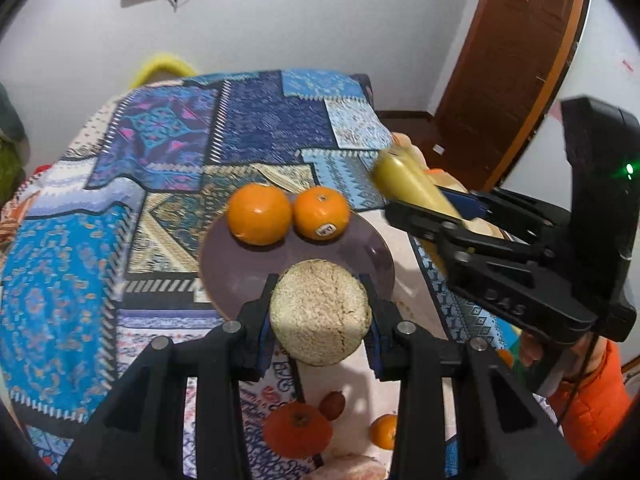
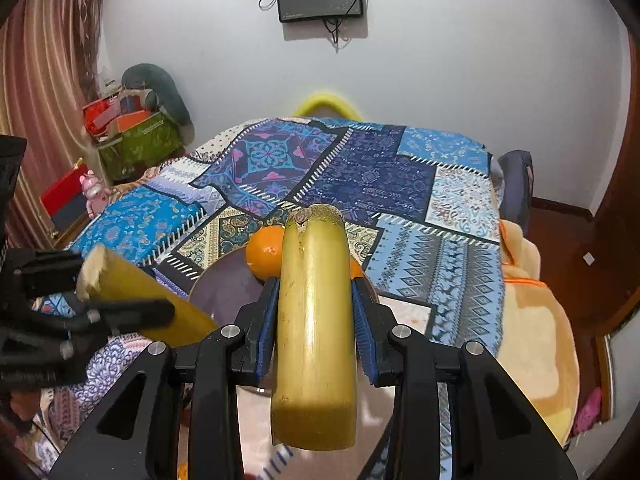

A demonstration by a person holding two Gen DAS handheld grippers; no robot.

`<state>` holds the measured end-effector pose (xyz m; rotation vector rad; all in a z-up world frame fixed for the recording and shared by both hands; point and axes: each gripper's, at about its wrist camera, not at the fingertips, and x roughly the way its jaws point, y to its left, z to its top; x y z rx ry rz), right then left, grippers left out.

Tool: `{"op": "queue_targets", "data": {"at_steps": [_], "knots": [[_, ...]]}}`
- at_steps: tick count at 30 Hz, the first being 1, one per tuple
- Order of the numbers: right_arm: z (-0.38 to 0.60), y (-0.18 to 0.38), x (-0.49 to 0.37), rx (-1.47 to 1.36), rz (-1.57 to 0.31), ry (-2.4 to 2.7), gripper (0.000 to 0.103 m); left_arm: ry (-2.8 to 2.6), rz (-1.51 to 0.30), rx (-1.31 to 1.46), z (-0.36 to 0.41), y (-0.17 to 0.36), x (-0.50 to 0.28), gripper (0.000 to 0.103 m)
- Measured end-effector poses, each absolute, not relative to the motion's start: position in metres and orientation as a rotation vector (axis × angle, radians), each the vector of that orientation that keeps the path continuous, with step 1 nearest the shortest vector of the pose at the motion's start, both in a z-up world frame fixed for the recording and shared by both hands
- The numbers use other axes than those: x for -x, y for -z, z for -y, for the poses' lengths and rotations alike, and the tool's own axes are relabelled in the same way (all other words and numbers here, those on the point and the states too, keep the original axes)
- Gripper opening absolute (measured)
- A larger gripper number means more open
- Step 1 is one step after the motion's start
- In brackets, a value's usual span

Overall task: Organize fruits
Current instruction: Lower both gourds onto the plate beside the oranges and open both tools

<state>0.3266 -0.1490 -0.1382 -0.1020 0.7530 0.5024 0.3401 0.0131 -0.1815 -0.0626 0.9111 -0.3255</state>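
Two oranges: they sit side by side, touching, at the far edge of the purple plate (image 1: 240,280); the left orange (image 1: 259,213) is plain, the right orange (image 1: 321,212) wears a small white sticker whose print is too blurred to read.
Writing: raised letters "DAS" on the black body of the right gripper, seen from the left wrist view; nothing else legible.
Plate contents: only the two oranges rest on it; from the right wrist view just one orange shows clearly, the other almost wholly hidden behind the yellow stick.
Left gripper (image 1: 319,312): fingers closed against both sides of a round, rough, tan-netted fruit (image 1: 320,312), held above the plate's near rim.
Right gripper (image 2: 314,316): fingers clamped on a thick yellow-green cane piece (image 2: 314,320), which runs lengthwise between them with a cut end pointing toward the plate; the piece hangs in the air to the right of the plate.
Loose fruit below: a red-orange persimmon-like fruit (image 1: 297,429), a small dark red one (image 1: 333,405) and a small orange one (image 1: 384,431) lie on the patterned tablecloth (image 1: 80,260), partly cut off by the gripper frame.
Hard to tell: a second yellow stick at the left of the right wrist view is smeared; what it is I cannot tell.
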Motion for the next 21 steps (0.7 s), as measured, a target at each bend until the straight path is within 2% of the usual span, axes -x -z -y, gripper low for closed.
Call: {"op": "queue_targets", "data": {"at_steps": [8, 19, 21], "knots": [[0.136, 0.159, -0.348, 0.108, -0.805, -0.536, 0.032, 0.317, -0.947, 0.129, -0.027, 0.2, -0.367, 0.038], [0.116, 0.182, -0.365, 0.126, -0.86, -0.572, 0.032, 0.17, -0.953, 0.177, -0.059, 0.217, -0.394, 0.053], [0.114, 0.186, -0.367, 0.125, -0.868, -0.576, 0.032, 0.146, -0.963, 0.162, -0.059, 0.223, -0.398, 0.061]]}}
